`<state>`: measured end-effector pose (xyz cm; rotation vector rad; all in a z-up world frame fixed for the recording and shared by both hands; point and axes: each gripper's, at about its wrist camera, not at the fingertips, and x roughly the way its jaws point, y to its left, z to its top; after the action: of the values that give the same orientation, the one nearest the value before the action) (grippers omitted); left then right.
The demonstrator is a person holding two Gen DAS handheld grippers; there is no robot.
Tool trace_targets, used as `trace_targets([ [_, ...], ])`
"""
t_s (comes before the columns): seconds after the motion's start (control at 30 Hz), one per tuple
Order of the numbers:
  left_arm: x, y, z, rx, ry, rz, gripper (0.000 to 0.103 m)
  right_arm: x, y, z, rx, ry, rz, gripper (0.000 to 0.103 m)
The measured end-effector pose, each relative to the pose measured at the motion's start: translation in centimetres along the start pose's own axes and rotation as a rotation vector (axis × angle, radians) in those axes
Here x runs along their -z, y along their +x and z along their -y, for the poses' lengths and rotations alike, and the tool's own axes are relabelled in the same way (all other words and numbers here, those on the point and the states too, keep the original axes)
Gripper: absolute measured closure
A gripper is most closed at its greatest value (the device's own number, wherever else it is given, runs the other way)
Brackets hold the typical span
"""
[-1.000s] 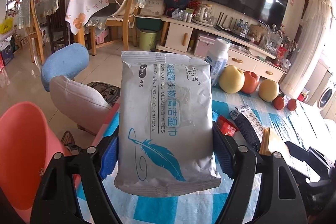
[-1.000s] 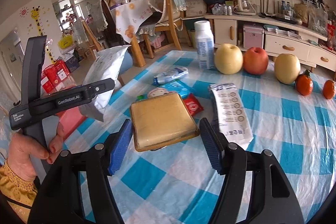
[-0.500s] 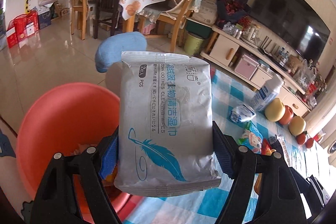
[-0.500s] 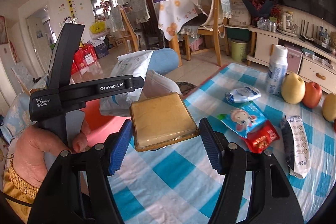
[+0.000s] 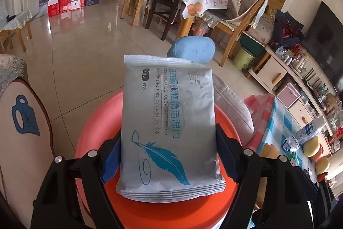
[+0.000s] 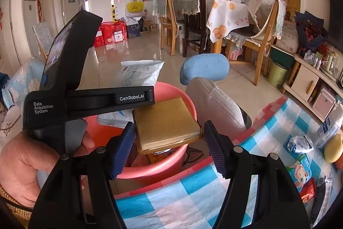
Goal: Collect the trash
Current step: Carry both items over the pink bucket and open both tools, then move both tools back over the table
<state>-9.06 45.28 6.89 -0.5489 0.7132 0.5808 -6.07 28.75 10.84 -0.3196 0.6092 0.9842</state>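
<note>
Below both your tools sits the round coral-pink plastic basin [image 5: 92, 121], on the floor just left of the blue-and-white checked tablecloth [image 6: 193, 196]. Your left gripper [image 5: 169, 153] is closed across the wide silver-grey foil pack of wet wipes [image 5: 169, 121], pads on its two long edges, holding it right over the basin. That pack looks soft, light and slick, so grip at mid-height where it is fullest. Your right gripper [image 6: 169, 143] has the flat square gold-coloured box [image 6: 165, 121] between its jaws above the basin's near rim; the left pad touches, the right shows a slight gap. The box looks rigid and light, so pinch its opposite edges.
</note>
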Motion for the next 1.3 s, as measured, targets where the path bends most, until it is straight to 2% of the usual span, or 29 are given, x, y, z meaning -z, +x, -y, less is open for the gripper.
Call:
trace_targets([
  [0.07,0.0,0.3,-0.2,-0.015,0.000,-0.007,0.024,-0.1,1.5,-0.5,-0.001,-0.022,-0.028,0.034],
  [0.13,0.2,0.6,0.0,-0.021,0.001,-0.016,0.020,0.0,2.7,-0.7,0.019,-0.027,-0.062,0.027],
  [0.17,0.3,0.7,0.2,-0.023,-0.001,-0.021,0.019,0.2,2.9,-0.6,0.030,-0.019,-0.063,0.023],
  [0.27,0.4,0.7,0.3,-0.018,-0.008,-0.025,0.017,0.8,2.1,-0.1,0.037,0.022,-0.041,0.018],
  [0.37,0.6,0.4,1.4,-0.005,0.013,-0.011,0.014,1.7,1.1,0.7,0.096,0.053,-0.025,0.013],
  [0.87,2.3,0.6,7.5,0.013,0.186,-0.012,0.011,6.7,-4.4,4.5,0.218,0.152,-0.017,0.009],
  [1.0,3.1,0.3,9.4,0.017,0.256,0.010,0.010,8.1,-6.0,5.0,0.240,0.148,-0.005,0.004],
  [1.3,5.0,-0.4,13.4,0.037,0.396,0.040,0.010,11.3,-8.9,6.1,0.321,0.103,0.001,0.004],
])
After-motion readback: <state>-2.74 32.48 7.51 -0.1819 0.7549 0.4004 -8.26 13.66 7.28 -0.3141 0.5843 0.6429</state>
